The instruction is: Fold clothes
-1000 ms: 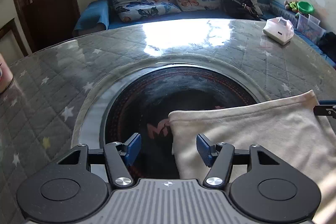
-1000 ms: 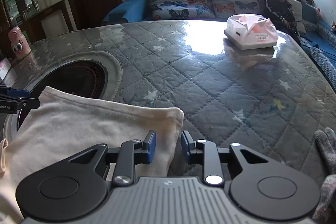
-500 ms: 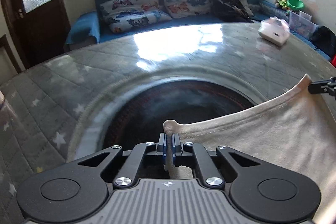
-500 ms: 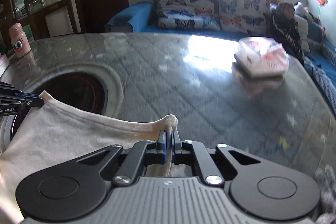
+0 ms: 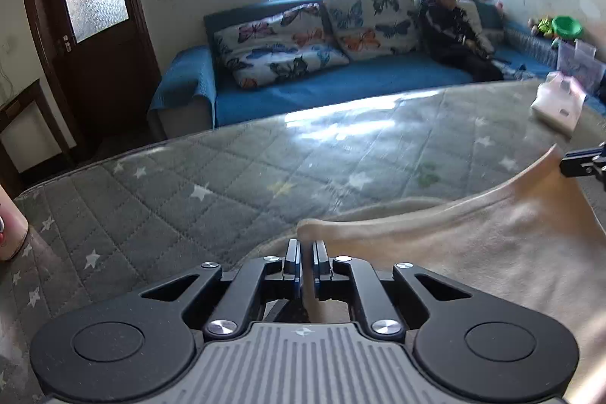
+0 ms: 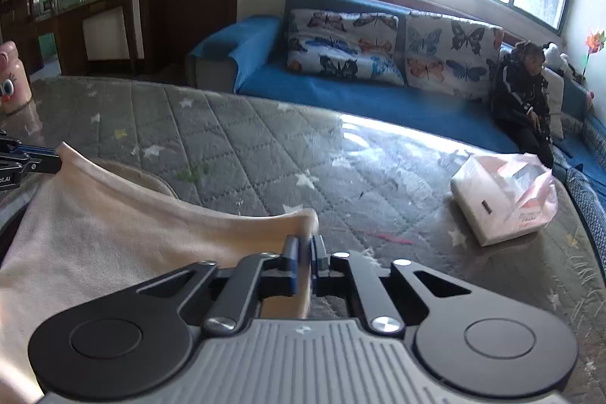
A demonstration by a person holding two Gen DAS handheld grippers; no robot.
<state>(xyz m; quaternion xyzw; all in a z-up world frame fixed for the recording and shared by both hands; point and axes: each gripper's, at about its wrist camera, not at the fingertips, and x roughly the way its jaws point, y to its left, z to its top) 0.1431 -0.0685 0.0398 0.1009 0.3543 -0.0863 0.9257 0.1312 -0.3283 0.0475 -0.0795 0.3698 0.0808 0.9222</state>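
At far left of the table [image 5: 159, 199], a pink container [image 5: 9, 233] stands at the table's edge, well apart from the work. Quilted grey star-print cover runs bare from there to the garment; this stretch is open room.

Left hand-held gripper [image 5: 306, 254]: jaws narrow, pinched on one corner of the cream garment [image 5: 473, 252]. Log note: the jaws have just been closing, with cloth between them; the cloth still passes between the blue pads. The corner bulges just above the pads.

Garment: lifted at two corners, its top edge sagging in a shallow curve between them. Below that edge the cloth hangs as a loose sheet toward the camera. A second cream layer shows just behind the raised edge, lying on the table.

Right hand-held gripper [image 6: 305, 250]: jaws narrow, pinched on the other corner of the garment [image 6: 113, 241]; also just been closing, cloth between the pads. In the left wrist view its black tip [image 5: 585, 161] shows at the right border, holding the raised corner. In the right wrist view the left one [image 6: 22, 161] shows likewise at the left border.

Right of the garment: bare quilted cover with window glare, then a white box in a clear bag [image 6: 503, 199], near the table's far right edge and well apart from the cloth.

Beyond the table's far edge: blue sofa [image 6: 341, 89] with butterfly cushions [image 6: 341, 44]; a person [image 6: 522, 93] in dark clothing sits at its right end.
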